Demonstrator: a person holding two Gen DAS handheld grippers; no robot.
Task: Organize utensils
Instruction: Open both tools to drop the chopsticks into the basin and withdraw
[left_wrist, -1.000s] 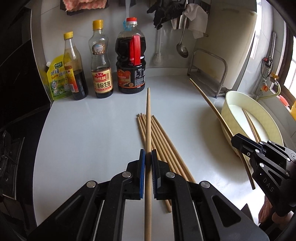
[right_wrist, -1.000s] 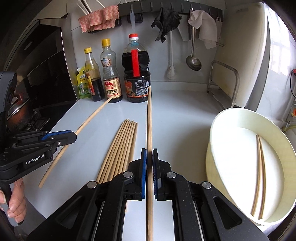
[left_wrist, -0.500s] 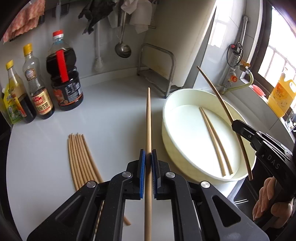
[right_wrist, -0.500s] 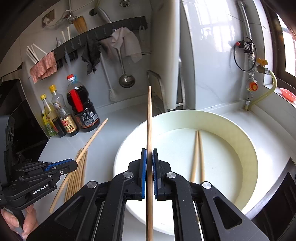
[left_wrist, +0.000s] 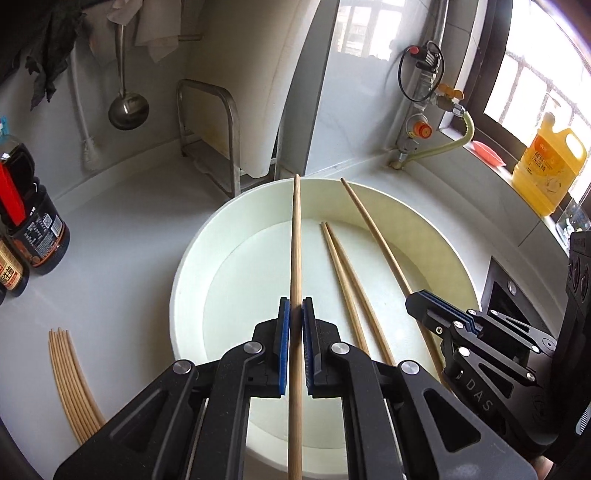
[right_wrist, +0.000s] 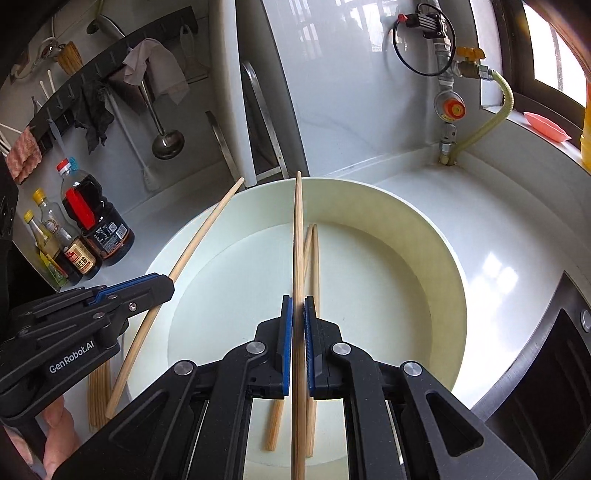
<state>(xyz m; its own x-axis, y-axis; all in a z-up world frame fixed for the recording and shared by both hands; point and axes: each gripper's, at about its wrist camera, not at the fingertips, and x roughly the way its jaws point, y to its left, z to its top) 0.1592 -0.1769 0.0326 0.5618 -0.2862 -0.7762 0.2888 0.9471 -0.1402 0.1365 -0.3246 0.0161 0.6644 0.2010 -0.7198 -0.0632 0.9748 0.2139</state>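
Observation:
My left gripper is shut on a wooden chopstick and holds it above the round cream basin. My right gripper is shut on another chopstick over the same basin. Two chopsticks lie on the basin floor; they also show in the right wrist view. The right gripper and its chopstick appear in the left wrist view. The left gripper and its chopstick appear in the right wrist view. A bundle of several chopsticks lies on the counter left of the basin.
Sauce bottles stand at the back left of the white counter. A ladle hangs on the wall beside a metal rack and a white board. Gas fittings and a yellow jug are at the right. A dark hob edge borders the counter.
Both grippers have swung right from the chopstick bundle and bottles to over the basin, each still holding its chopstick, and have come closer to the basin.

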